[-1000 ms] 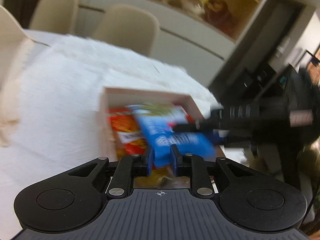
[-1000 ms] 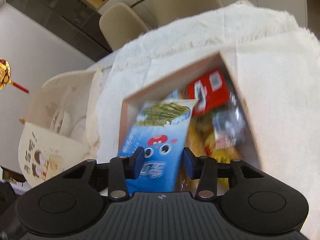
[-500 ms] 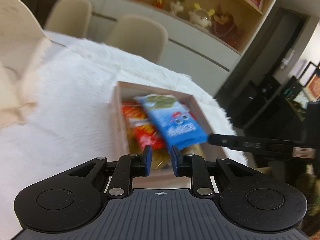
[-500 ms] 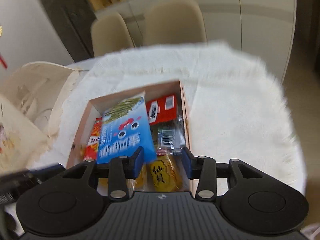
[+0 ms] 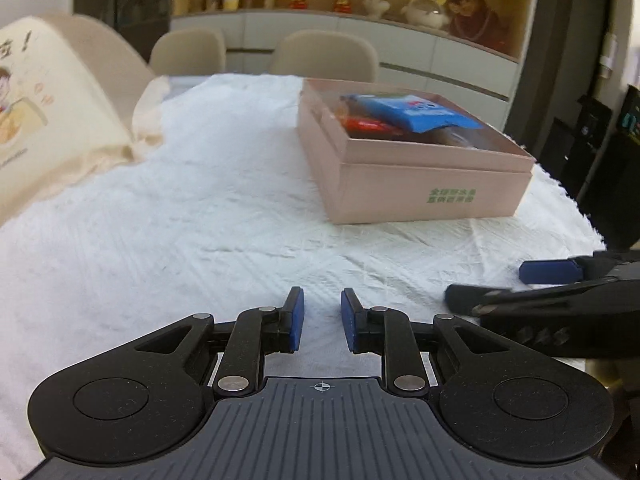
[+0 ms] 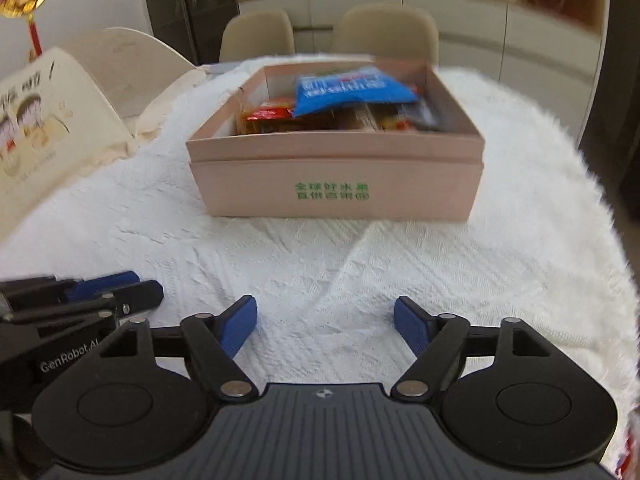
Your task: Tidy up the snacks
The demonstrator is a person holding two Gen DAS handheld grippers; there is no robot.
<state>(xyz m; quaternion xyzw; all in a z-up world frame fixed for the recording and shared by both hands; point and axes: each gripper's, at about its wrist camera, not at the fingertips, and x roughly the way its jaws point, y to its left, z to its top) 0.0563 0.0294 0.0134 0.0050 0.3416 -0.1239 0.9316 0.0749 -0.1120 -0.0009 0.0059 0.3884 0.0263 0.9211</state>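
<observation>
Centrally, the pink box (image 6: 336,168) stands on the white cloth (image 6: 320,272), a blue packet (image 6: 352,90) lying atop blurred snacks whose labels cannot be read. Right gripper (image 6: 324,326): jaws spreading wide, nothing between them. Left gripper (image 5: 322,324): pads drawn near together with a slim gap, empty. A cream printed bag (image 6: 44,120) is cut off at left.

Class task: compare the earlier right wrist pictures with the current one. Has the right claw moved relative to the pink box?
Yes. The right claw has pulled back from over the pink box, jaws opening and empty.
</observation>
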